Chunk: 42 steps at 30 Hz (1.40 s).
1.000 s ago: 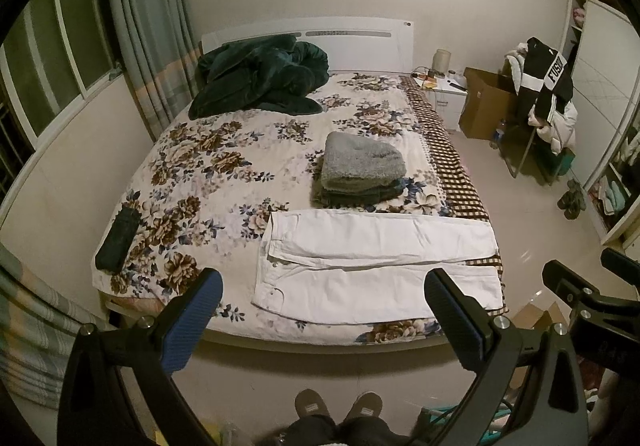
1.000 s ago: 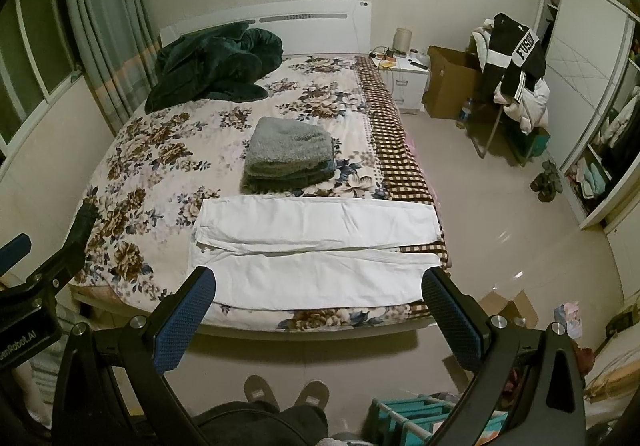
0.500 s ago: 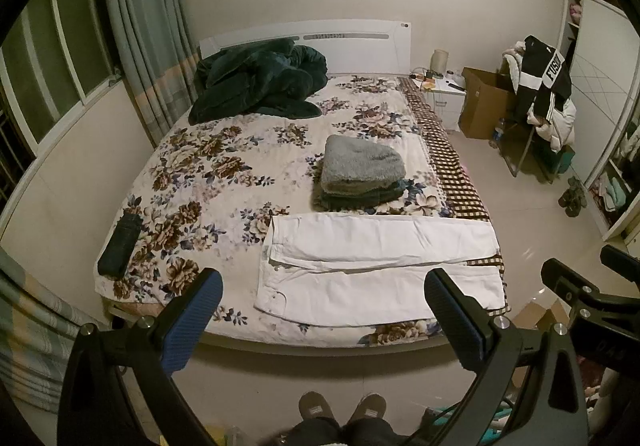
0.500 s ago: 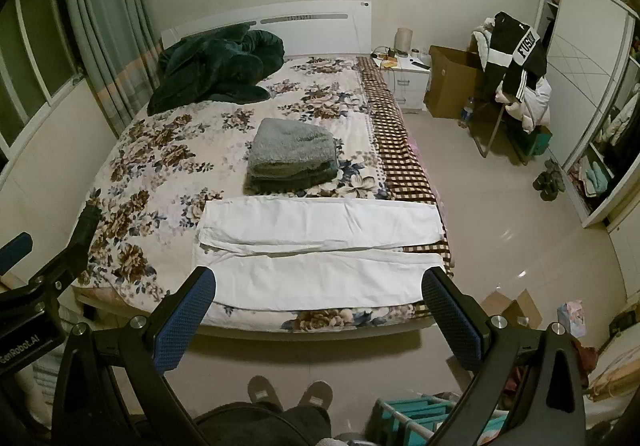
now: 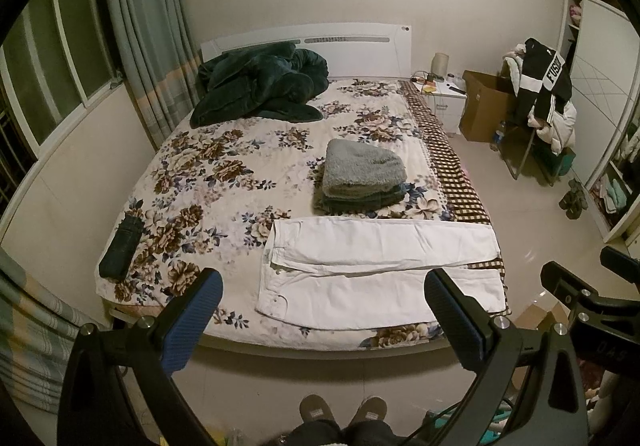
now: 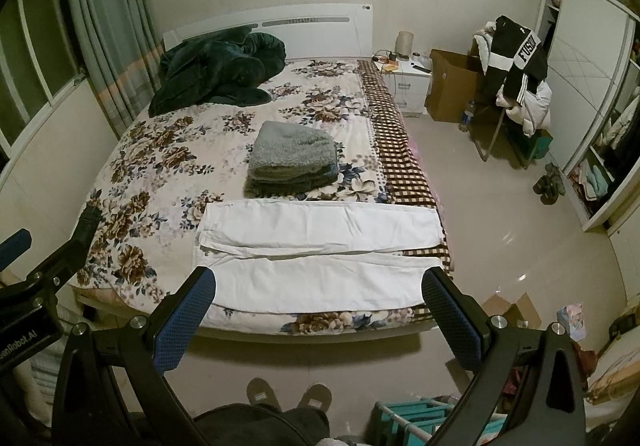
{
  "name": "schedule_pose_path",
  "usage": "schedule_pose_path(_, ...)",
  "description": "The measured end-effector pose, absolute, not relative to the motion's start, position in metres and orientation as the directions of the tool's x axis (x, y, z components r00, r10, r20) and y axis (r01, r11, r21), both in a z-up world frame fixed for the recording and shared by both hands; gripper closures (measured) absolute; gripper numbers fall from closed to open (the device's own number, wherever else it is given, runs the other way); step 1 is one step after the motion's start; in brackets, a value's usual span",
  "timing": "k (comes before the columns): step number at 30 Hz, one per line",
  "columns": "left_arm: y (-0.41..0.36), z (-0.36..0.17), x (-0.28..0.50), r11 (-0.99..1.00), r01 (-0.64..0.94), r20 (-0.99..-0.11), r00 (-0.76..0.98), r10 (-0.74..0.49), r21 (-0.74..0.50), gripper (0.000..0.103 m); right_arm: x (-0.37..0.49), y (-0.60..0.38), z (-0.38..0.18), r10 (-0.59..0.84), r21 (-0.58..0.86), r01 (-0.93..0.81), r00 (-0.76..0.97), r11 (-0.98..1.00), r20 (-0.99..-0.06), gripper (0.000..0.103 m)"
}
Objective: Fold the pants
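White pants (image 5: 376, 266) lie flat across the near end of the floral bed (image 5: 208, 181), waist to the left, legs stretched to the right, both legs side by side. They also show in the right wrist view (image 6: 320, 254). My left gripper (image 5: 322, 302) is open and empty, held above the floor short of the bed's edge. My right gripper (image 6: 318, 300) is open and empty too, at a similar height. The right gripper's body shows in the left wrist view (image 5: 592, 294).
A stack of folded grey and dark clothes (image 5: 362, 175) sits behind the pants. A dark green blanket (image 5: 260, 85) is heaped by the headboard. A dark folded item (image 5: 120, 248) lies at the bed's left edge. A chair with clothes (image 5: 540, 105), a cardboard box (image 5: 480, 105) and a wardrobe stand at right.
Both views have shifted slightly; the bed sits a little lower and closer in frame. The pants have not moved. Both grippers stay open.
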<state>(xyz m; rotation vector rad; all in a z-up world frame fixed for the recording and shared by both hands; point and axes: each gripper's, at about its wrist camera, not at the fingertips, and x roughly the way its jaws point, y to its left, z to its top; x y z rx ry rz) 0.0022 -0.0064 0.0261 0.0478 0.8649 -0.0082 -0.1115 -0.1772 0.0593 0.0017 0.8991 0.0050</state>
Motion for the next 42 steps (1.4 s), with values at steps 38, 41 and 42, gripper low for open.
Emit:
schedule_pose_path(38,-0.002,-0.044,0.092,0.987,-0.150,-0.756,0.638,0.145,0.062,0.000,-0.023,-0.223,-0.010,-0.021,0.016,0.056,0.599,0.998,-0.800,0.000)
schedule_pose_path(41,0.003,-0.077,0.128,0.981,-0.179,-0.790,0.591,0.163,0.069,0.000,0.026,-0.237,-0.046,-0.041,0.016,0.095,0.562,0.995,-0.826,0.000)
schedule_pose_path(42,0.006,-0.090,0.144,0.979,-0.190,-0.804,0.571,0.166,0.068,0.000,0.040,-0.241,-0.058,-0.044,0.019,0.111,0.542,0.994,-0.839,0.000)
